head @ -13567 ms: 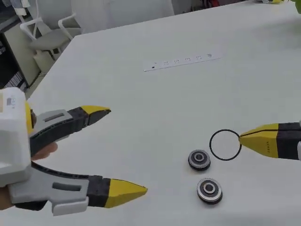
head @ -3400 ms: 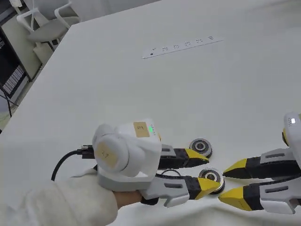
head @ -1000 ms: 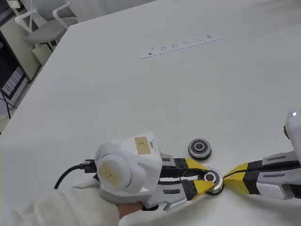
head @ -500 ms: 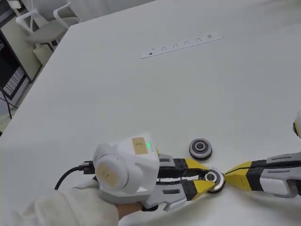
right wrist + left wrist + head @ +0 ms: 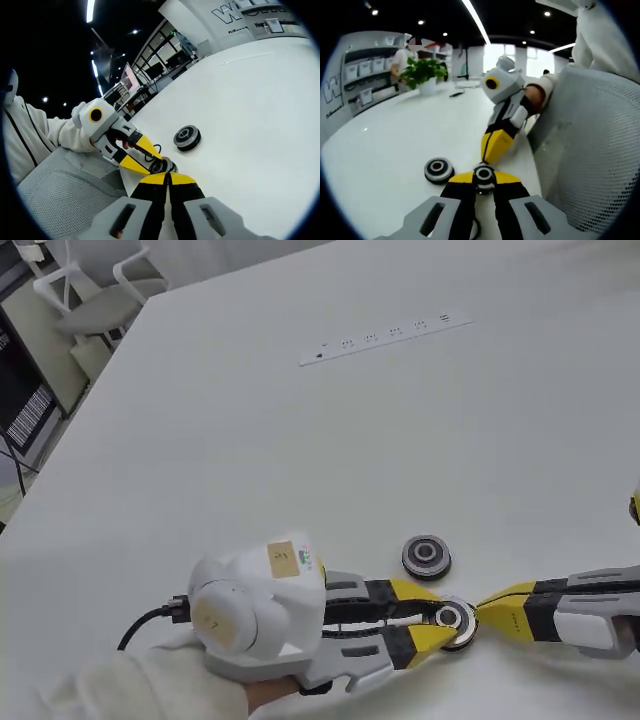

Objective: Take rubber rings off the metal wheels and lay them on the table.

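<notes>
- Nearest, the left gripper (image 5: pixel 436 618), with a white sleeve (image 5: pixel 140 695) behind it, is clamped on the near wheel (image 5: pixel 450 618). One yellow tip sits on each side of the wheel, which lies flat on the white table (image 5: pixel 250 460).
- Opposite, the right gripper (image 5: pixel 484 612) comes in from the right with its jaws pressed together, tips touching that wheel's rim. Whether they pinch the rubber ring cannot be told.
- Just beyond, the second wheel (image 5: pixel 426 555) lies flat and free, dark round its edge, near the first but not touching it.
- Farther off, a white power strip (image 5: pixel 385 338) lies on the table.
- Farthest, white chairs (image 5: pixel 100 300) stand past the table's left corner.
</notes>
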The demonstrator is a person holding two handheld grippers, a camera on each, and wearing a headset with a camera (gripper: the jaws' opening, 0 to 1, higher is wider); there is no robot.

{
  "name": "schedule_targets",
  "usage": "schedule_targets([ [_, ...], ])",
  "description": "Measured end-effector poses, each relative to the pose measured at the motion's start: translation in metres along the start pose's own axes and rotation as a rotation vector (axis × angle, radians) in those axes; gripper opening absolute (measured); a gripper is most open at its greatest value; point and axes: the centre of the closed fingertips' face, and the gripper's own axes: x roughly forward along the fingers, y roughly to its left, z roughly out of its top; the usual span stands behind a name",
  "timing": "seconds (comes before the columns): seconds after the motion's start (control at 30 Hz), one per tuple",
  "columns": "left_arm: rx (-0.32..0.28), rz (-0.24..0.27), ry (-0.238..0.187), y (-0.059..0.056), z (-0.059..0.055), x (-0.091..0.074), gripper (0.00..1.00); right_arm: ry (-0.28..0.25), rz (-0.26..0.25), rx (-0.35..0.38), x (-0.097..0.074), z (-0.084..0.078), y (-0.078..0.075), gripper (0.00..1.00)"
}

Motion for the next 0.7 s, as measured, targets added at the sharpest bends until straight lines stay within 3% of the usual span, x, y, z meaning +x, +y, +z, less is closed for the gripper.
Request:
schedule_targets([
  [0.23,-0.007,-0.001,-0.018,-0.0006,0.0007,0.0004,0.13,-0.004,0.005,0.0,0.0001,0.0008,0.001,0.0],
  [0.4,-0.002,-0.002,-0.006,-0.0001,0.0001,0.0006,0.13,-0.007,0.01,-0.009,0.0007,0.002,0.0034,0.0],
  [0.53,0.003,-0.001,-0.002,-0.0003,-0.0001,0.0009,0.13,0.001,0.007,-0.059,0.0013,0.002,0.0063,0.0],
  [0.7,0.006,-0.002,0.001,-0.0003,-0.0002,0.0011,0.13,-0.003,0.012,-0.055,0.0011,0.0027,0.0063,0.0],
])
